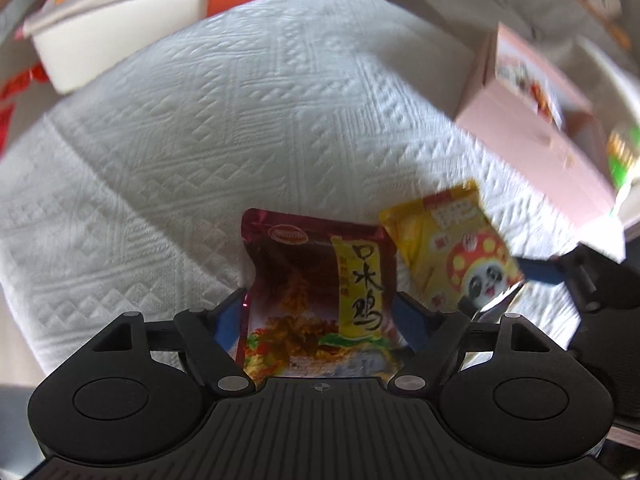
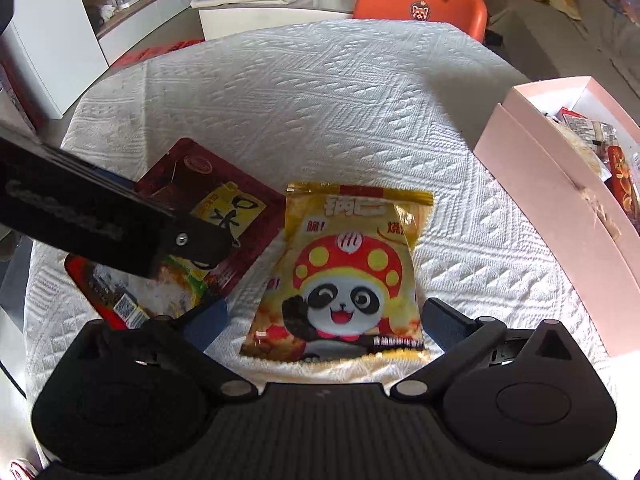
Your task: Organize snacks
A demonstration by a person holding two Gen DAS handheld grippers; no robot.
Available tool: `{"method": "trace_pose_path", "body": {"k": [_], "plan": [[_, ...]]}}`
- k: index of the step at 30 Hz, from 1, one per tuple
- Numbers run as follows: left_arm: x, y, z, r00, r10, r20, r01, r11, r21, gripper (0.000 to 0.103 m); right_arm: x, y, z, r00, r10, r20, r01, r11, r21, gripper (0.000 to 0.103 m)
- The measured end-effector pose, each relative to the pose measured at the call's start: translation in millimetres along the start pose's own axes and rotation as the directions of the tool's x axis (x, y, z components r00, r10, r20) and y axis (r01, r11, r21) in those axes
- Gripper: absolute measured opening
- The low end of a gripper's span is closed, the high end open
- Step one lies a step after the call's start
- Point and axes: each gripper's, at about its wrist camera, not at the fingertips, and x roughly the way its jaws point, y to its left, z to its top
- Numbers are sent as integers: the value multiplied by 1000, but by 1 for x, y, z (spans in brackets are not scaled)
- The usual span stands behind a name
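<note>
A dark red snack packet (image 1: 316, 280) with a yellow label lies flat on the white embossed cloth (image 1: 200, 140). My left gripper (image 1: 320, 312) stands open around its lower half, the blue pads just beside its edges. A yellow packet with a panda (image 2: 348, 272) lies right of the red packet (image 2: 224, 208), their edges overlapping. My right gripper (image 2: 326, 316) is open, one pad on each side of the yellow packet's lower end with gaps showing. In the right wrist view the left gripper's black body (image 2: 120, 224) hangs over the red packet.
An open pink box (image 2: 552, 200) holding several snack packets stands at the cloth's right edge. Behind the table are an orange chair (image 2: 420, 4) and a low white table (image 2: 260, 12) with papers and a cup. White cloth (image 2: 320, 100) stretches beyond the packets.
</note>
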Motion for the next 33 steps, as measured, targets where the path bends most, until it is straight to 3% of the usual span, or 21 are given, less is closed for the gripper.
{"method": "trace_pose_path", "body": {"k": [4,7,8,10,12,17,18,20,22,26,28,33], "plan": [[4,-13,-2,997,77,-11,-76,994,75,82,-6,-1,-10,1000,2,-6,-2,1000,-4,103],[-10,6,-5,999,36,33,-34,998,-52,55,-8,-1,-14,1000,2,-9,-2,1000,4,103],[-17,13,-6,998,22,57,-16,994,-108,39,-8,-1,-14,1000,2,-13,-2,1000,7,103],[-34,25,-10,995,12,100,6,985,-175,30,-8,-1,-12,1000,1,-29,-1,1000,9,103],[-47,27,-13,991,57,124,-34,983,-181,25,-7,-1,-9,999,2,-50,-1,1000,11,103],[-55,31,-15,994,34,108,-11,978,-207,23,-6,-2,-4,996,13,-85,-13,1000,-4,103],[-55,35,-15,994,46,97,-23,974,-227,23,-6,-2,-3,995,19,-98,-20,1000,-11,103],[-51,46,-15,996,7,85,19,953,-303,24,-8,-6,-2,992,26,-124,-27,1000,-7,102],[-56,54,-16,994,-9,113,49,931,-362,25,-13,-11,-3,990,22,-136,-20,1000,15,100],[-83,48,-8,979,77,189,2,922,-388,26,-26,-26,-7,991,21,-130,-15,999,46,100],[-84,38,-1,982,44,186,35,915,-401,26,-27,-33,-10,991,16,-135,-10,999,46,100],[-56,-24,24,993,-34,112,68,948,-312,26,-22,-48,-19,989,-15,-150,18,1000,16,100]]}}
